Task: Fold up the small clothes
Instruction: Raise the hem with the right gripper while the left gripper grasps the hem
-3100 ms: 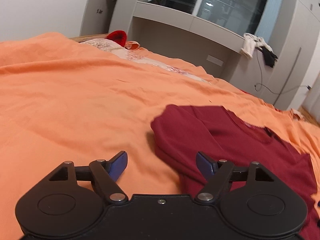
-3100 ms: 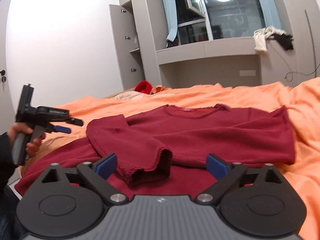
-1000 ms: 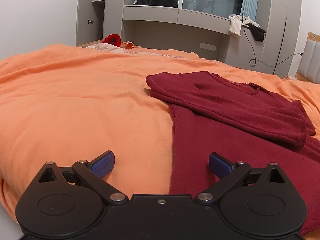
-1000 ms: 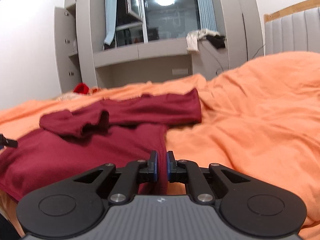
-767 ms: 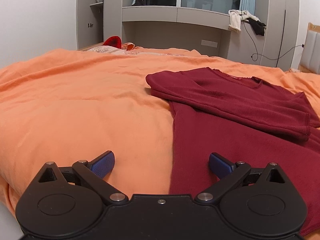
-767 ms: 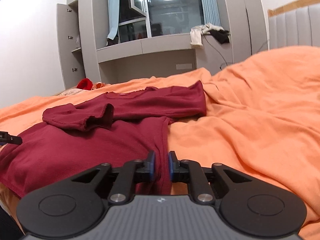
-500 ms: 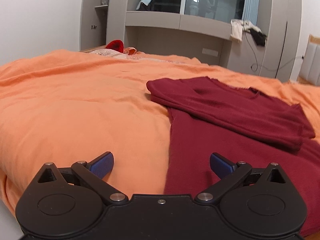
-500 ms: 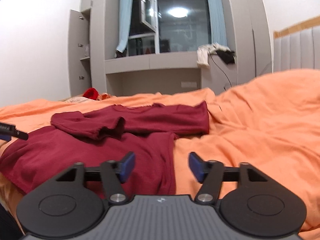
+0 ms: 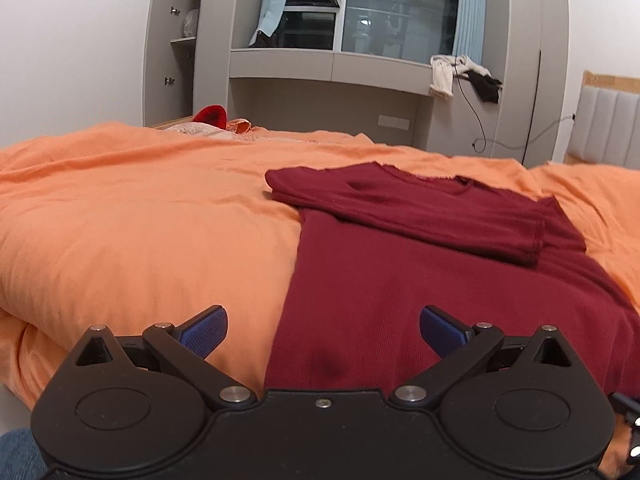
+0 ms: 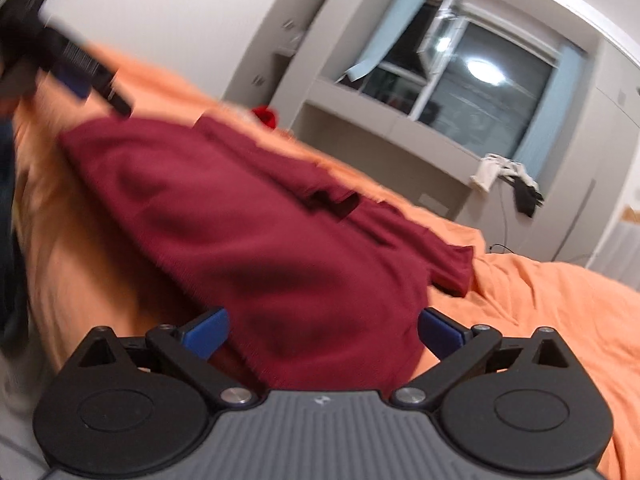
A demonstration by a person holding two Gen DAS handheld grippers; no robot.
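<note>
A dark red top (image 9: 400,280) lies spread on the orange bed (image 9: 140,220), its hem at the near edge and its neckline at the far side. Both sleeves are already folded in across the chest: one lies as a flat band from the far left shoulder toward the right, its cuff (image 9: 536,240) ending near the right side. The body below the sleeves is flat and not yet folded.

The left claw (image 9: 323,330) hangs low over the near hem, its jaws wide apart and empty. The left side edge of the top runs between its blue pads (image 9: 204,330), so the claw straddles the near left corner of the hem without touching it, as far as the view shows.

The right claw (image 10: 322,330) is also spread wide and grips nothing. Its view is tilted and blurred, which suggests it is in motion. The red cloth fills the space between its pads at the near hem; whether the pads touch the cloth cannot be told. The left claw shows at the far left of this view as a dark blurred shape.

By the look of things, the sleeve stage is done, and the body fold remains. Likely each claw must close on a hem corner and carry the hem up toward the neckline, then perhaps fold once more for a compact bundle. The soft bed may let the cloth drag and bunch, and the loose sleeves could slip out of place if the lift is uneven.
</note>
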